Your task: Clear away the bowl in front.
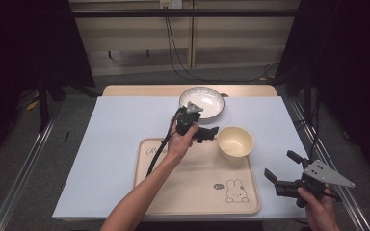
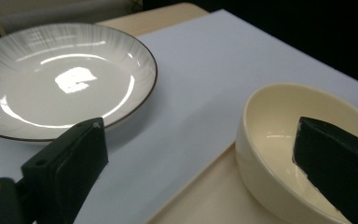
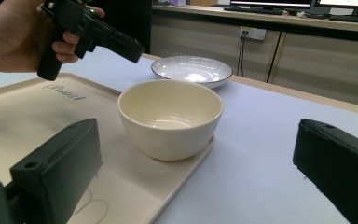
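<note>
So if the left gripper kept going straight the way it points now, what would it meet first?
Most likely the cream bowl on the tray. The left gripper stands open, aimed at the bowl's near rim; in the left gripper view one jaw already overlaps the bowl, the other sits toward the striped plate. Depth is unclear.

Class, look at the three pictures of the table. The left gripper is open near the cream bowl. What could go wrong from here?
1. The bowl sits at the far right corner of the tray, partly over its raised rim; a nudge from the left gripper could tip it off onto the table.
2. The plate lies close behind, so a pushed bowl might knock it.
3. The bowl's smooth, rounded wall might slip between the jaws.
</note>
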Action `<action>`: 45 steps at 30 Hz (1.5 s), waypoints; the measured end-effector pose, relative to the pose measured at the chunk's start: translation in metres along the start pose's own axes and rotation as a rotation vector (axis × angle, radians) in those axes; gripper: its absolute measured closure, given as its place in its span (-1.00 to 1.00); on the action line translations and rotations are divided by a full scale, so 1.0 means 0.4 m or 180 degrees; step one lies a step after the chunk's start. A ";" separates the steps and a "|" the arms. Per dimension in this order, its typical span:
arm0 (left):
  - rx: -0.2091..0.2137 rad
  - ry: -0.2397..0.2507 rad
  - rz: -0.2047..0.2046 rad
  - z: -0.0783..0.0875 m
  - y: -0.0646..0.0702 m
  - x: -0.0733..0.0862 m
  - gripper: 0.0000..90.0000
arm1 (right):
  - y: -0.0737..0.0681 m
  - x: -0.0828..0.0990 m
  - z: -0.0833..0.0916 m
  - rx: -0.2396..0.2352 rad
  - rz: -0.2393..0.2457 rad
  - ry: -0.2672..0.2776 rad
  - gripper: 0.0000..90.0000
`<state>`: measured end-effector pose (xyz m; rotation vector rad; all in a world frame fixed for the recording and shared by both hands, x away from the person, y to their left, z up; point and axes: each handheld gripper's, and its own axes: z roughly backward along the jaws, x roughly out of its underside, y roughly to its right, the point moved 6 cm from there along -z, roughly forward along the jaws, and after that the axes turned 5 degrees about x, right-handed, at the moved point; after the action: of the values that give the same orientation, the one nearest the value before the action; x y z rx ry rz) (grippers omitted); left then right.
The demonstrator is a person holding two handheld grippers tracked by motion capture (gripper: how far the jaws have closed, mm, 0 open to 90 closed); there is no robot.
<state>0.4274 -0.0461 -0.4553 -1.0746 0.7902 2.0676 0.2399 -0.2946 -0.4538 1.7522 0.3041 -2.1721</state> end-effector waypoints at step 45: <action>-0.1186 0.0485 0.0239 0.580 -0.096 0.281 -0.95 | 0.004 0.002 -0.004 0.0059 -0.0006 -0.0054 -0.99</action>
<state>0.3037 0.1832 -0.4481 -1.4367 0.5330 2.2741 0.2418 -0.2957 -0.4550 1.7429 0.2823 -2.1968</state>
